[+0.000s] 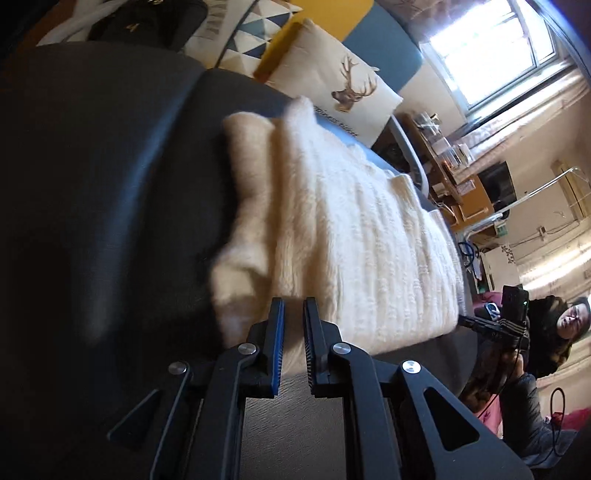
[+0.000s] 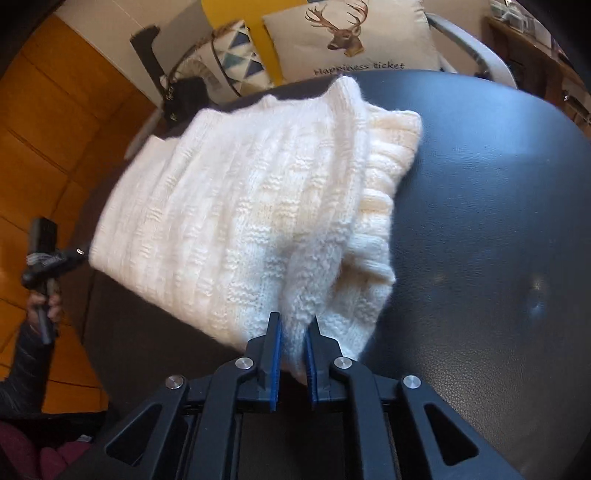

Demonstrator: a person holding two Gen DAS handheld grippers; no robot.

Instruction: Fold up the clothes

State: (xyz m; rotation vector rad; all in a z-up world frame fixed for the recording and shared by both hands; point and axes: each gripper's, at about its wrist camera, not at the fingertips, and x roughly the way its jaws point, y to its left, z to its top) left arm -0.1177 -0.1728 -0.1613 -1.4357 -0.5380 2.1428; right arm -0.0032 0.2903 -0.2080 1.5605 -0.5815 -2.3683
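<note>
Cream-white ribbed knit sweater lies folded on the dark leather-like surface, its ribbed hem layers stacked at one side. The right gripper pinches the sweater's near corner; knit fabric fills the narrow gap between its blue-padded jaws. The left gripper sits at the opposite near edge of the sweater, its jaws nearly closed with pale fabric blurred between them. Beyond the surface stands a beige cushion with a deer-head print, beside a triangle-patterned cushion.
</note>
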